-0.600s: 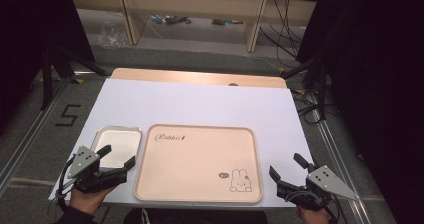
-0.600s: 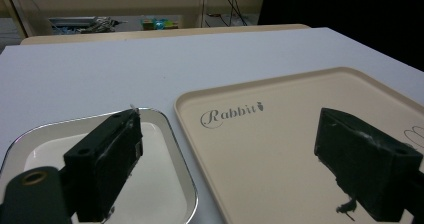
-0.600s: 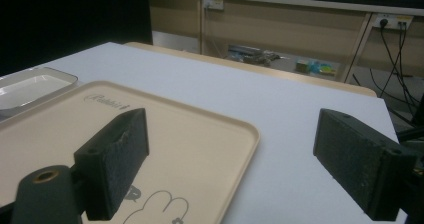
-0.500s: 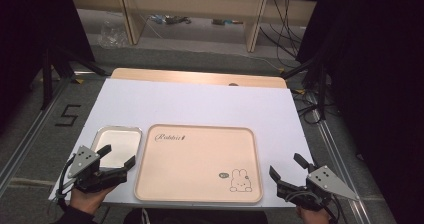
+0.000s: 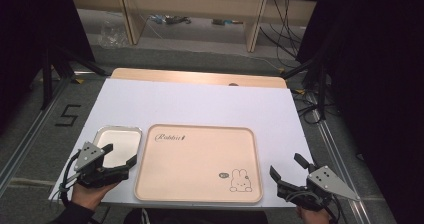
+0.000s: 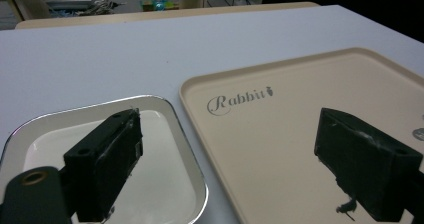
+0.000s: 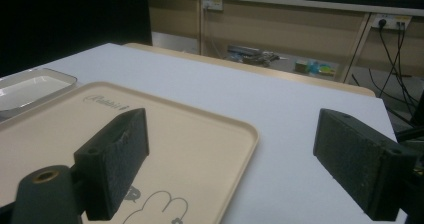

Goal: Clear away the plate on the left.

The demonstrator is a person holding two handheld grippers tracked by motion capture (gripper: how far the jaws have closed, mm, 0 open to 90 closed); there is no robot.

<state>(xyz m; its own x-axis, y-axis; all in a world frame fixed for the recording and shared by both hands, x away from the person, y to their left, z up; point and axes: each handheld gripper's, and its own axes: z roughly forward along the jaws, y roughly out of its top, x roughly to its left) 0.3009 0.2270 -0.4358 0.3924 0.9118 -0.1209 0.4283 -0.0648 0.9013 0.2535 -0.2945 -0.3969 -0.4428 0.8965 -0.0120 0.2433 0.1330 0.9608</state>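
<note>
Beige tray [image 5: 197, 164] and steel dish [image 5: 119, 139] lie bare; left gripper [image 5: 120, 155] and right gripper [image 5: 289, 165] are spread, pinching nothing.

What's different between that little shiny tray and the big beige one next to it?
The small metal tray is silvery and mirror-like; the beige tray is matte. The metal one is far smaller and plain, while the beige one bears the word "Rabbit" and a bunny drawing. Both are empty, rounded rectangles lying flat, side by side on the white table.
</note>
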